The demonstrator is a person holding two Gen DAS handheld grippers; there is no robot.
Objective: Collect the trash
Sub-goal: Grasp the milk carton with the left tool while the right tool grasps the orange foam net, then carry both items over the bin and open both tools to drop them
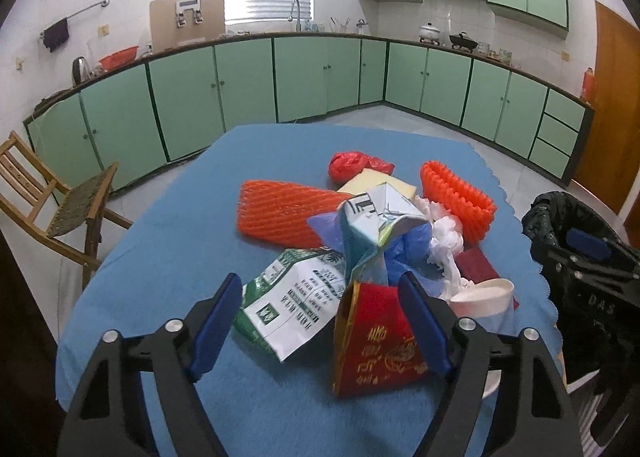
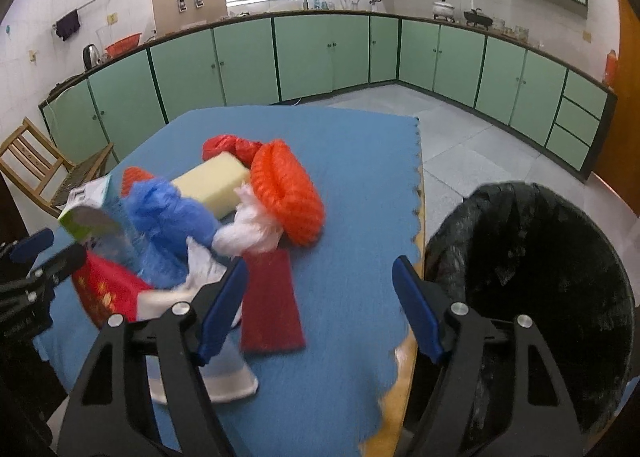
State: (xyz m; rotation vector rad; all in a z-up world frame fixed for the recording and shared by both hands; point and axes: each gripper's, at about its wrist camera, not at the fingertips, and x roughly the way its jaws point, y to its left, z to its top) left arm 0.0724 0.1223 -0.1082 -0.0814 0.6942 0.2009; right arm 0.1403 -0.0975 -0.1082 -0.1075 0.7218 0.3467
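A pile of trash lies on the blue cloth [image 1: 168, 241]: a red printed packet [image 1: 372, 345], a green-and-white bag [image 1: 292, 297], a crumpled carton [image 1: 380, 217], orange foam nets [image 1: 280, 213] [image 1: 460, 197], a red plastic bag [image 1: 352, 165], a white paper cup [image 1: 484, 297]. My left gripper [image 1: 320, 317] is open, its jaws on either side of the red packet and green bag. My right gripper [image 2: 318, 305] is open and empty above the cloth, beside a dark red flat packet [image 2: 272, 305]. The black-lined trash bin [image 2: 540, 277] stands at the table's right.
A wooden chair [image 1: 52, 197] stands to the table's left. Green kitchen cabinets [image 1: 300, 77] line the far walls. A yellow block [image 2: 212, 181], a blue bag [image 2: 172, 213] and white tissue [image 2: 248, 233] sit in the pile. The table's right edge [image 2: 420, 193] borders the bin.
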